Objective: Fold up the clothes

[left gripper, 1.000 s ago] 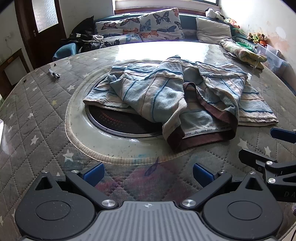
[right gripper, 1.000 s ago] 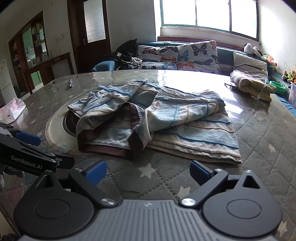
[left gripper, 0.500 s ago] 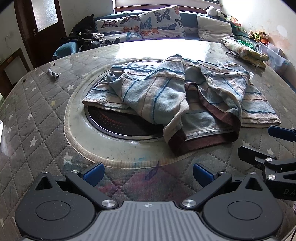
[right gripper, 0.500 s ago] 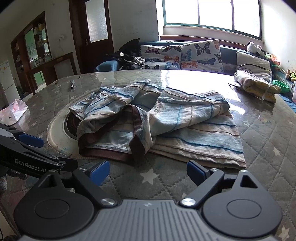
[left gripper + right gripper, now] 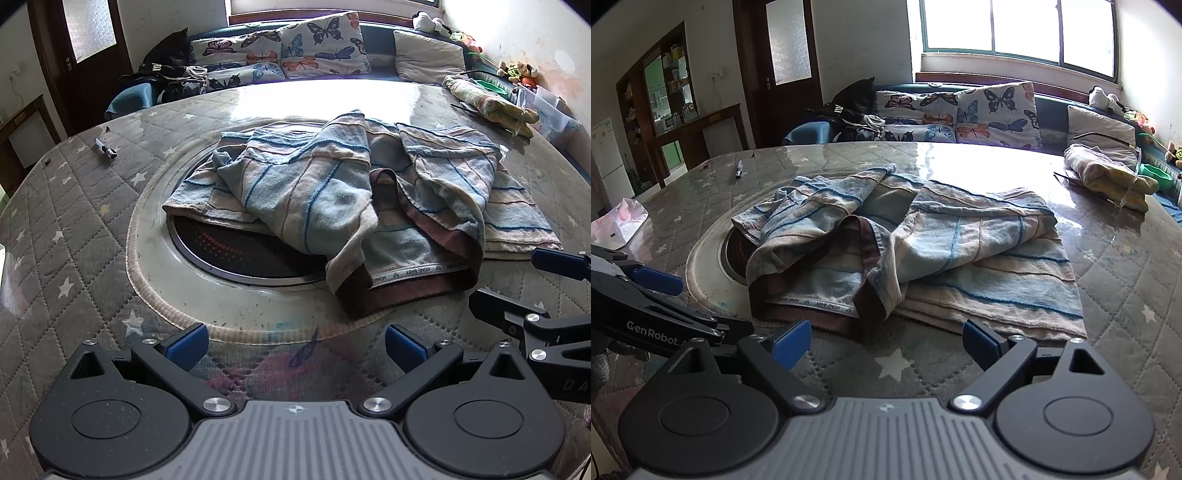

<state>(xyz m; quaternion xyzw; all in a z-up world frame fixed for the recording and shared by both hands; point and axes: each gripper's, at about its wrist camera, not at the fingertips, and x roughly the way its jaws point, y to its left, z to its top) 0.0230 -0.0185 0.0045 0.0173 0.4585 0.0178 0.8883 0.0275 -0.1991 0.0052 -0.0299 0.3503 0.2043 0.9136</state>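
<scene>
Both my claws gape wide and empty: left claw (image 5: pixel 293 343), right claw (image 5: pixel 886 341). The striped shorts (image 5: pixel 354 199) lie crumpled on the tabletop (image 5: pixel 74 229) just ahead of both.

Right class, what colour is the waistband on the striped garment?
Dark brown; the waistband of the striped garment shows best in the left wrist view.

The clothes (image 5: pixel 332 195) lie heaped mid-worktop (image 5: pixel 74 229), partly over a round inset (image 5: pixel 236 254). A pen (image 5: pixel 106 149) lies far left of them, a bundle (image 5: pixel 491 105) far right. Behind the worktop runs a sofa (image 5: pixel 376 37) with cushions (image 5: pixel 317 44). Both tongs, left (image 5: pixel 295 345) and right (image 5: pixel 886 341), sit before the clothes, left tongs leftward.
</scene>
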